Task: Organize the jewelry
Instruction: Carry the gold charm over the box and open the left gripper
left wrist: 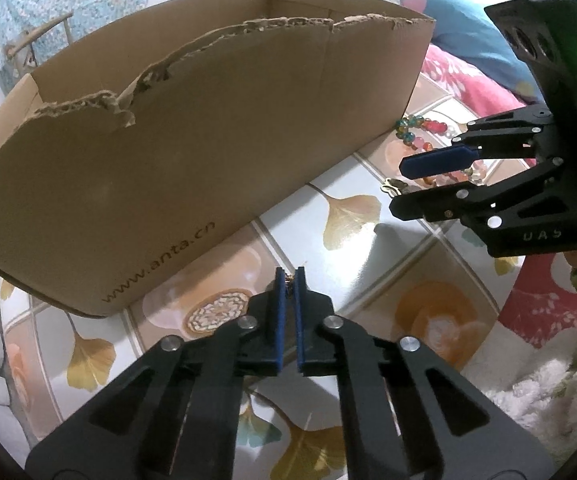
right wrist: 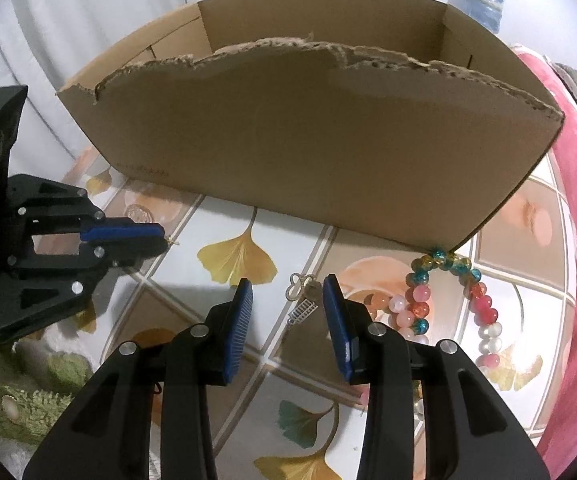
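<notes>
Left tool (left wrist: pixel 288 276) pinches something tiny and gold (for the box (left wrist: pixel 192 152) ahead?); right tool (right wrist: pixel 288 292) half-open, straddling a charm (right wrist: pixel 300 288).

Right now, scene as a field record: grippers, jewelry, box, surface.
left gripper: shut on a small gold piece, too small to identify
right gripper: open, nothing held, above the gold charm
gold charm: lying on the tablecloth, between the right gripper's fingers in view, untouched
bead bracelets: on the tablecloth by the box's corner, right of the charm
cardboard box: open top, torn front edge; contents not visible
tablecloth: ginkgo-leaf tile print
</notes>
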A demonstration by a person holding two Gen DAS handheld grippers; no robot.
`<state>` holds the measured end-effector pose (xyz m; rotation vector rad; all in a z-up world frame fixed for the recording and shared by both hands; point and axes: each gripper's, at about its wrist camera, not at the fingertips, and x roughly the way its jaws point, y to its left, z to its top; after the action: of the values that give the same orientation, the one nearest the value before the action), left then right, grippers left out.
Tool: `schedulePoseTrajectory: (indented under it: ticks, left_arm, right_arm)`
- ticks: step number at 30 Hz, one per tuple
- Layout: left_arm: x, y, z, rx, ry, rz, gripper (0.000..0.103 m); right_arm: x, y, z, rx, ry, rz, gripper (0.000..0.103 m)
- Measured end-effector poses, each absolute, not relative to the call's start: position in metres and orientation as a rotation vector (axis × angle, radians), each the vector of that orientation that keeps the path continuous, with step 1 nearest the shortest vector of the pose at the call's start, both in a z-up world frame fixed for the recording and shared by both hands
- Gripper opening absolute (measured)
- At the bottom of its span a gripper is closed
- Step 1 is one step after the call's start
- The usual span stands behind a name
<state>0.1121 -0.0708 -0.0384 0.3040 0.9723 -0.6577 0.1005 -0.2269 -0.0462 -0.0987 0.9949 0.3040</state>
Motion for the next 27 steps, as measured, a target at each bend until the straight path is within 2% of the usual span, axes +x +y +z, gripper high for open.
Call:
schedulePoseTrajectory:
  ticks: [6,14,27]
  left_arm:
    - [0.111,-0.072,-0.038,0.31,0.966,-0.657,0.003]
    - [0.11,-0.071,-0.039,0.311,0.963,-0.655,0.003]
    - [0.107,-0.069,-0.029,0.311,0.932,-0.656,0.002]
  right_arm:
    - [0.104,-0.22,-0.049,-0.127,0.993,0.295,0.035]
    - [0.108,-0.213,-0.052,-0.14,1.006,0.278,0.017]
    - [0.105,-0.232,-0.042,-0.123,0.974,0.278,0.017]
